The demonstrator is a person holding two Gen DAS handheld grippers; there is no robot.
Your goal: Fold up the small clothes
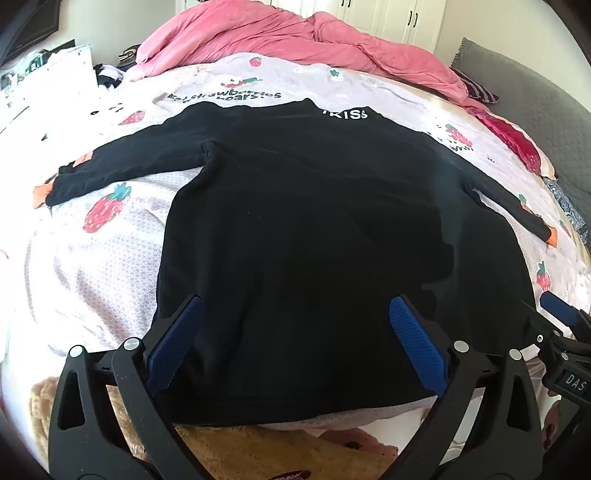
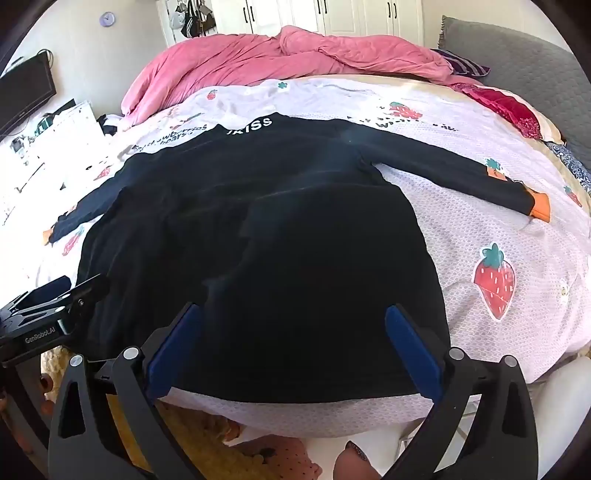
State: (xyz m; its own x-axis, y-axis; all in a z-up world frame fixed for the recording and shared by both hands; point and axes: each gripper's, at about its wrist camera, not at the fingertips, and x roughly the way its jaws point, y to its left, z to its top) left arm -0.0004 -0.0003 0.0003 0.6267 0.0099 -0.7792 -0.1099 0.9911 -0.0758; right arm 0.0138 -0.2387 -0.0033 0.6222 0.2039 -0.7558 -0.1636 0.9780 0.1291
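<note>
Both wide-open tools (image 1: 295,343) (image 2: 293,350) just above black top's (image 1: 314,221) hem

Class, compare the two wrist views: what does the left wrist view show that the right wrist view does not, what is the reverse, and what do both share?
Only the left wrist view: the open left gripper from behind, and a tan fuzzy blanket below the hem.

Only the right wrist view: the open right gripper from behind, a dark screen at left, bags hanging by the wardrobe.

Both: the black long-sleeved top spread flat on the strawberry-print sheet, with the pink duvet behind.
</note>
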